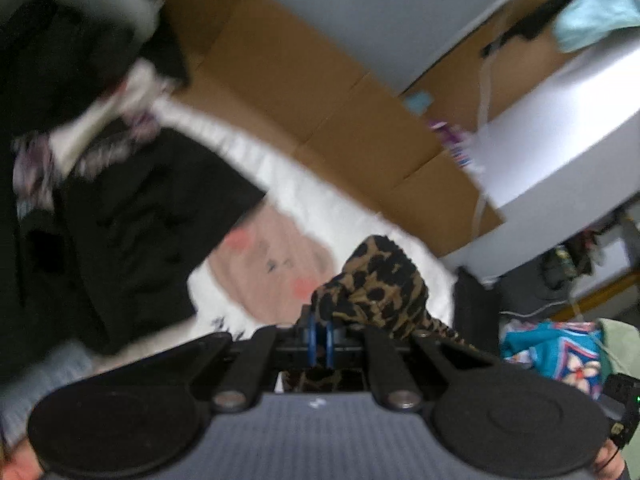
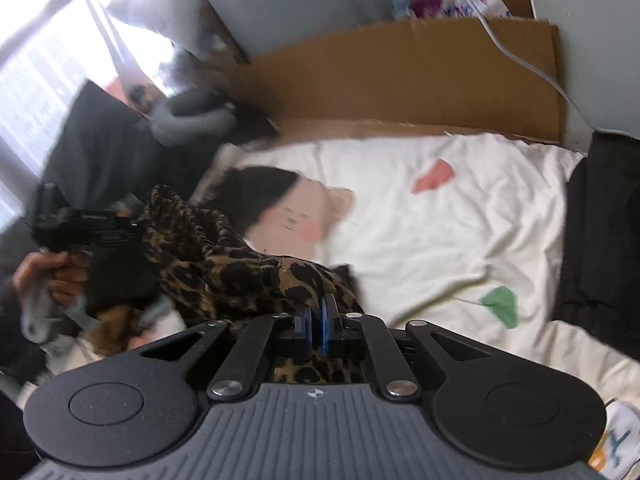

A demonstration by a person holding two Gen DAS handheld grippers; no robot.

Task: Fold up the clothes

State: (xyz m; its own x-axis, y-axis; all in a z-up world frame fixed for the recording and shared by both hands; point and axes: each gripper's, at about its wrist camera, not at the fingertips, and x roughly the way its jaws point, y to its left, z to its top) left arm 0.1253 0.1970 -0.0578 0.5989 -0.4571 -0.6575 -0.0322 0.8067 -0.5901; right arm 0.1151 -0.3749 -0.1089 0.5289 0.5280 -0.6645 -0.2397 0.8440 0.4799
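A leopard-print garment (image 1: 376, 284) hangs bunched above the white printed bed sheet (image 1: 304, 196). My left gripper (image 1: 319, 332) is shut on one edge of it, the cloth draped over the blue pads. In the right wrist view the same leopard-print garment (image 2: 240, 264) stretches from left to centre, and my right gripper (image 2: 317, 322) is shut on another edge of it. The left gripper (image 2: 132, 224) shows there too, held by a hand (image 2: 52, 276) at the left, its tips buried in the cloth.
A pile of black clothes (image 1: 132, 224) lies on the sheet at the left. Brown cardboard (image 2: 400, 80) lines the wall behind the bed. A black item (image 2: 600, 240) sits at the sheet's right edge. A white cable (image 2: 520, 60) hangs over the cardboard. A colourful cloth (image 1: 560, 352) lies low right.
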